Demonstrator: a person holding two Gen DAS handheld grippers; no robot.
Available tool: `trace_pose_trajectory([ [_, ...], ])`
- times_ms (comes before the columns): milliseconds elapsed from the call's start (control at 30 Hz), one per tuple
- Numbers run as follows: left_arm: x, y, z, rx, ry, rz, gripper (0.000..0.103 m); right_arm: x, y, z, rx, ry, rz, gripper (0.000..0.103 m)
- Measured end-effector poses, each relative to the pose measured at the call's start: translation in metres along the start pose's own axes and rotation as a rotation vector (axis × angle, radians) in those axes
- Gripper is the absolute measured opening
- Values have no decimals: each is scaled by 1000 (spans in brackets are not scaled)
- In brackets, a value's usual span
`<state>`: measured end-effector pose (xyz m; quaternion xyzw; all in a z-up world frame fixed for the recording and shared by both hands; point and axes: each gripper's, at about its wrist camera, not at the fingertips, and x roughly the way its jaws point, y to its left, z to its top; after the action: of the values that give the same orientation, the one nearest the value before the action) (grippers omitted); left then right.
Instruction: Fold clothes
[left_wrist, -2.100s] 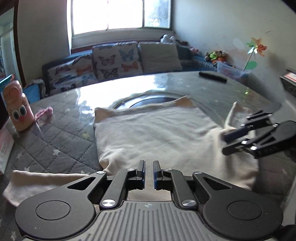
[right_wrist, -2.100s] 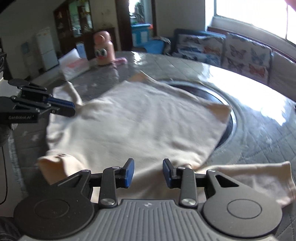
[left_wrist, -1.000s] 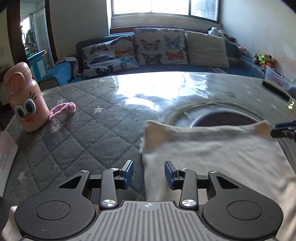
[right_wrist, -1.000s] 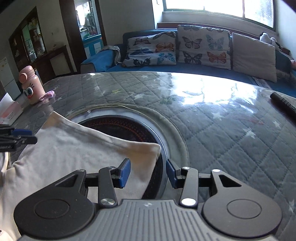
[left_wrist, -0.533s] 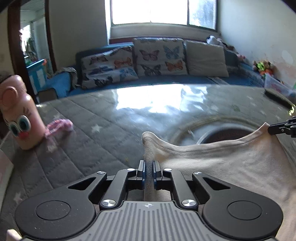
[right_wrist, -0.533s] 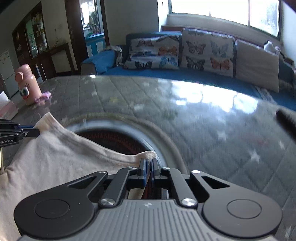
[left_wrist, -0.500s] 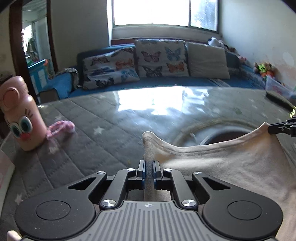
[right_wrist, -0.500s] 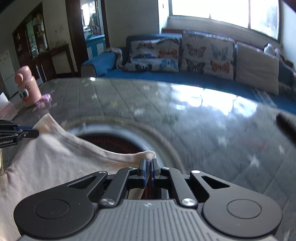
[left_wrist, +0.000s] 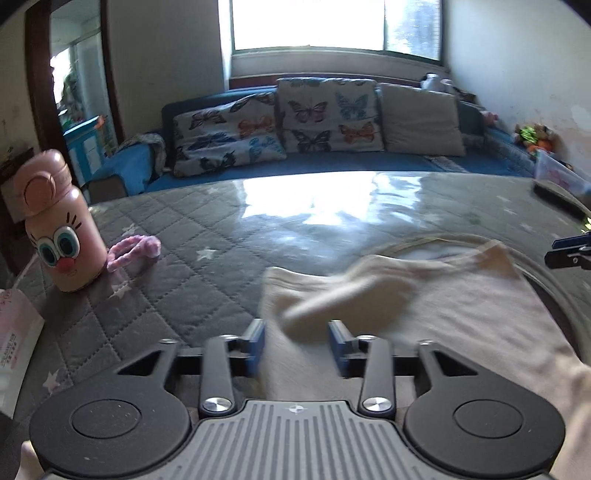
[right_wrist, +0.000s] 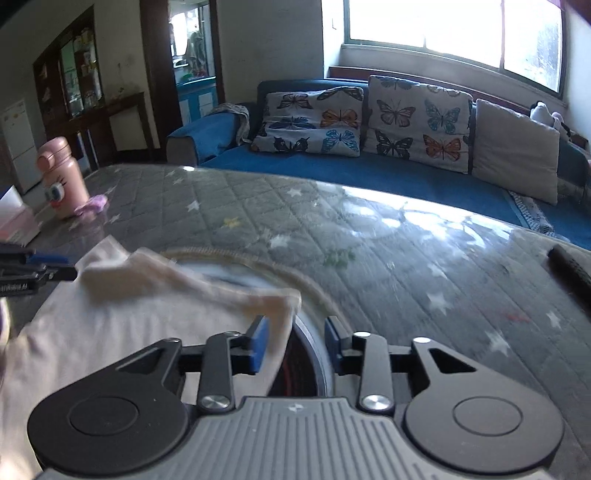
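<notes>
Jaws of the left gripper (left_wrist: 296, 343) are opening, and the cream garment (left_wrist: 461, 332) lies between and below them but is not pinched; its folded edge looks blurred, so I judge it is just falling free. Jaws of the right gripper (right_wrist: 293, 347) are opening too, with the other corner of the garment (right_wrist: 110, 332) loose beside the left pad. Both corners seem released here so that the fold can settle flat on the grey quilted surface (left_wrist: 192, 266), partly over the round dark opening (right_wrist: 306, 362) in its middle.

Further out, near the left edge of the surface, stands a pink bottle (left_wrist: 61, 229) with a cartoon face, and a pink fluffy string (left_wrist: 135, 251) touches its base. A white and pink box (left_wrist: 18, 332) lies at that edge; its small print is too small to read. On the left gripper, seen from the right wrist view, white letters end in "Robot.AI". A dark remote-like bar (right_wrist: 570, 269) lies near the right edge.
</notes>
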<state>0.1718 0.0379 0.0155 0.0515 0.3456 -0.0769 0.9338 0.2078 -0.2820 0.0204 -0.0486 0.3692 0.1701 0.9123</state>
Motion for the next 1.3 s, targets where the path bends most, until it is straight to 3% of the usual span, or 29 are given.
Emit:
trace_pose_trajectory([
  [100, -22, -20, -11, 34, -5, -57, 51, -26, 5, -24, -7, 23, 8, 47],
  [233, -50, -56, -31, 102, -4, -140, 56, -54, 14, -55, -25, 35, 13, 53],
  [500, -87, -123, -67, 254, -14, -255, 58, -72, 40, -95, -93, 30, -15, 55],
  [733, -92, -139, -83, 274, 7, -280, 58, -83, 34, -100, -34, -15, -17, 55],
  [933, -92, -151, -93, 304, 23, -290, 58, -74, 31, -109, -41, 1, -37, 55],
  [1100, -94, -151, -96, 313, 26, -286, 58, -72, 18, -112, 1, -14, -83, 56],
  [1300, -91, -153, -97, 311, 32, -292, 58, -90, -18, -124, 72, -16, -199, 56],
])
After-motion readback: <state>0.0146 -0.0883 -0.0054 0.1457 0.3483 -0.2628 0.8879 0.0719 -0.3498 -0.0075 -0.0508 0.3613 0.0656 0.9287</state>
